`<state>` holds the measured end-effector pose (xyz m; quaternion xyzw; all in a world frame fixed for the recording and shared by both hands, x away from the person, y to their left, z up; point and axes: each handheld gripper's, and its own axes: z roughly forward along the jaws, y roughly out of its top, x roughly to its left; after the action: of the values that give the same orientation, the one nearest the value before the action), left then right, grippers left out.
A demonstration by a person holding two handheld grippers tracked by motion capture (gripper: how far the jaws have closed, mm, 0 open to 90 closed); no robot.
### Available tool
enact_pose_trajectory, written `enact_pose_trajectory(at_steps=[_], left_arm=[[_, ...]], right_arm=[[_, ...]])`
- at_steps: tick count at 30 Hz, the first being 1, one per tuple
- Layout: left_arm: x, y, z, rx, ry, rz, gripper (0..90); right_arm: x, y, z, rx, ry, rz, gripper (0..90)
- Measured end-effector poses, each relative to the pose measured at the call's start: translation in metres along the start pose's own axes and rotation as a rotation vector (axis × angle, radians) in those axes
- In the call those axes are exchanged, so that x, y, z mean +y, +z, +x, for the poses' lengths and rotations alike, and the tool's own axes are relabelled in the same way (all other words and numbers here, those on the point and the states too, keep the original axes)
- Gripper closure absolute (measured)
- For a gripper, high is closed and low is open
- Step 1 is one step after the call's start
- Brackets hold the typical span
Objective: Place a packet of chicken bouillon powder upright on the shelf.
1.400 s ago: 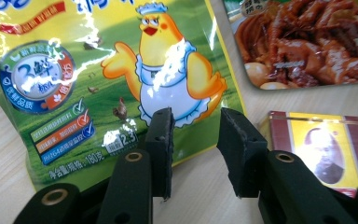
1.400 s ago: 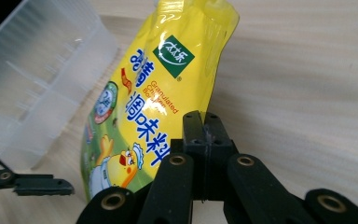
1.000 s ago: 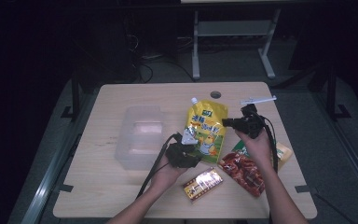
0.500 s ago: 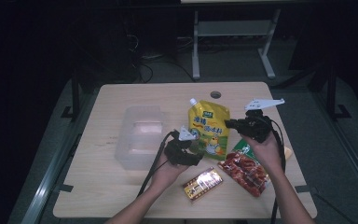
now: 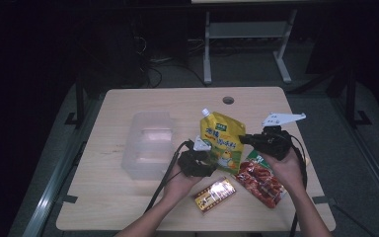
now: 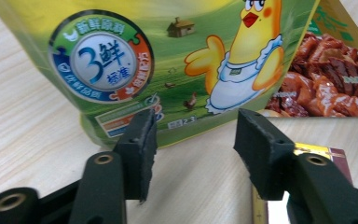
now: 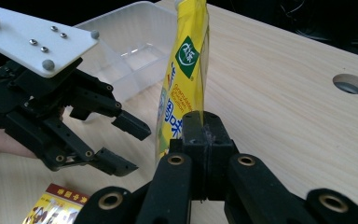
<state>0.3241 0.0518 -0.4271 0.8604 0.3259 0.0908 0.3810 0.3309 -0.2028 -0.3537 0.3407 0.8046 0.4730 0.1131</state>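
Yellow-green spouted chicken-print pouch (image 5: 221,140) is up off the table, pinched at its edge by the right gripper (image 5: 247,139), left gripper (image 6: 193,140) gaping beside it, clear plastic bin (image 5: 148,143) still unfilled.

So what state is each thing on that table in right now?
Yellow pouch: upright, pinched at its edge.
Right hand-held gripper: shut on the pouch.
Left hand-held gripper: open, jaws just closing, nothing between them.
Clear bin: open-topped, empty.
Red snack packet: lying flat.
Small brown packet: lying flat.
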Motion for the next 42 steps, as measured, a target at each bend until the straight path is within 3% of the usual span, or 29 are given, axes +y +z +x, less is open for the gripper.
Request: enact_pose_trajectory(at_steps=[6, 9, 12, 16, 24, 29, 42], left_arm=[[0.0, 0.004, -0.001, -0.02, 0.002, 0.022, 51.1], [-0.001, 0.006, -0.002, -0.025, 0.012, 0.029, 51.3], [0.0, 0.006, -0.002, -0.029, 0.013, 0.033, 51.2], [0.0, 0.007, -0.003, -0.036, 0.023, 0.039, 51.3], [0.001, 0.004, -0.003, -0.045, 0.02, 0.033, 51.2], [0.0, 0.001, -0.002, -0.047, 0.024, 0.032, 50.6], [-0.006, -0.015, -0.005, -0.047, 0.05, 0.006, 46.3]], right_arm=[[-0.006, -0.001, 0.0, 0.05, 0.021, 0.008, 84.7], [-0.008, 0.003, -0.001, 0.079, 0.046, 0.018, 77.4], [-0.009, 0.008, -0.001, 0.088, 0.046, 0.037, 74.6], [-0.009, 0.023, -0.002, 0.065, 0.051, 0.069, 69.9], [-0.006, 0.04, -0.003, 0.007, 0.095, 0.103, 79.5], [-0.006, 0.045, -0.005, 0.011, 0.099, 0.097, 88.2], [0.008, 0.044, -0.003, 0.021, 0.073, 0.084, 89.6]])
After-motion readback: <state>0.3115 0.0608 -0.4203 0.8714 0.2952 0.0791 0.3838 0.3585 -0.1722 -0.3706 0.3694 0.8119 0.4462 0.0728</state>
